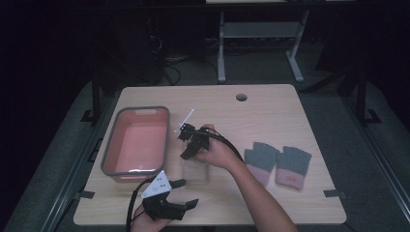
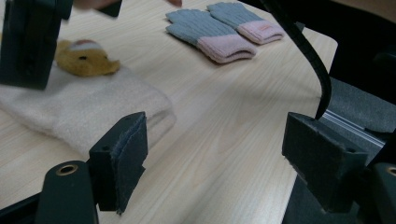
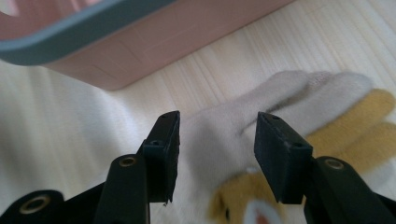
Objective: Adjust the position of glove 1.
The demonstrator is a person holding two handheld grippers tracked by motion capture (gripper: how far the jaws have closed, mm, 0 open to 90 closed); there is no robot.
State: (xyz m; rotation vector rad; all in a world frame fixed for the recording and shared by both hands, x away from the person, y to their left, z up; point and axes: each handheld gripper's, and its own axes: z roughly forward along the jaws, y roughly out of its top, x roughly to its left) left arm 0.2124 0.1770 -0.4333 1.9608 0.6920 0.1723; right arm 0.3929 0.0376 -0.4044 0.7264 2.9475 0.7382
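On the left part of the table [image 1: 270, 104] stands a pink tub [image 1: 137, 141] with a grey rim, close to the left edge and a little nearer to the front edge than to the back one. In the right gripper view its pink wall and grey rim run across the top, just beside the cream glove.

At the front edge, near the left corner, the left gripper [image 1: 183, 192] is held in a hand, with a grey three-cornered plate on top. In the left gripper view its two black jaws stand wide apart and only bare table wood is between them, so it holds nothing.

Near the middle of the table lies a cream glove [image 2: 88, 109] with a yellow animal figure [image 2: 86, 58] on it. It lies just right of the tub, flat on the wood. The right gripper [image 1: 190, 141] is above this glove, held by a hand that reaches in from the front edge. In the right gripper view its jaws are partly open, one on each side of the pale fingers of the glove; the pads do not press the fabric, so it has hold of nothing.

Toward the right edge lies a pair of grey gloves [image 1: 277, 163] with pink cuffs, side by side and touching, well apart from the cream glove.
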